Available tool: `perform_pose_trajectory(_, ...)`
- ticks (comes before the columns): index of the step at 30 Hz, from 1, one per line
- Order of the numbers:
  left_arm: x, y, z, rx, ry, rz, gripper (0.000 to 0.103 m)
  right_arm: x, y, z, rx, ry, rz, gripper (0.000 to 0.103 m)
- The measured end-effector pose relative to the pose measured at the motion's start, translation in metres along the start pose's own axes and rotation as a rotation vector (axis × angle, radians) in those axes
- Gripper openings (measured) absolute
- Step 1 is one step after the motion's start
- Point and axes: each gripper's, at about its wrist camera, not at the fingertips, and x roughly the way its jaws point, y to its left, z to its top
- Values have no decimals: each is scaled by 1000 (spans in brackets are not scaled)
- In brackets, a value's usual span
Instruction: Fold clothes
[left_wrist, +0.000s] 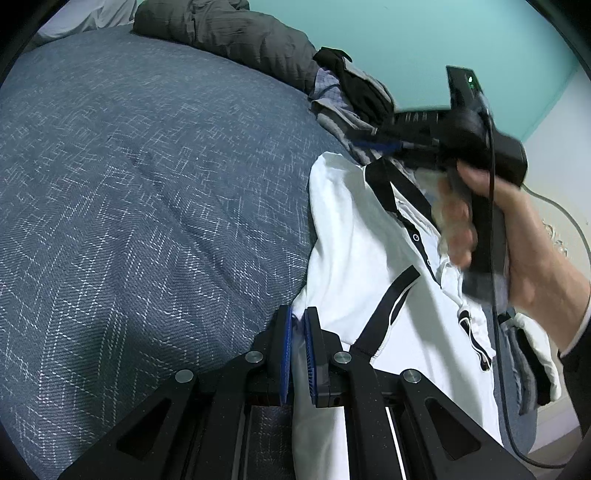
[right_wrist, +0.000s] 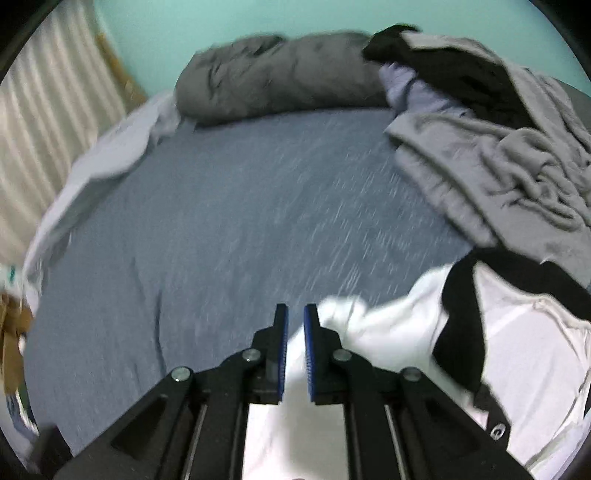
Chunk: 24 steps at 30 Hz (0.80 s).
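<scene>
In the left wrist view, the left gripper (left_wrist: 298, 354) sits at the bottom centre of the frame, its blue pads nearly together with a strip of white cloth between them, apparently pinching the edge of a white shirt (left_wrist: 354, 251) with black trim. The shirt runs from there up the right half of the frame, over a blue bed (left_wrist: 147, 184). At upper right, a hand (left_wrist: 517, 236) carries the right gripper above the shirt's collar end; its jaws are blurred.

In the right wrist view, the right gripper (right_wrist: 295, 350) has its pads slightly apart, white cloth showing behind the gap; whether it grips cannot be told. The shirt (right_wrist: 517, 350) spreads to the lower right, a grey garment (right_wrist: 480, 166) lying beyond it.
</scene>
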Motion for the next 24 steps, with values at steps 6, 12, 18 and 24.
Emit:
perform_pose_trajectory(6,-7,3,1,-20,-12,7,8,8,-14,-19,47,40,-117,8)
perform_pose_trajectory(12,-14,13,3,-61,-35,23,8,-36,-1,-50,33,-69,-75,8)
perform_pose_trajectory(18,-19,14,5,-69,-54,39,10,-32,3,-93,47,2,-62,8)
perform_pose_trajectory(24,-26,15,5,-69,-59,48,11,-43,4,-125,102,-38,-69,8)
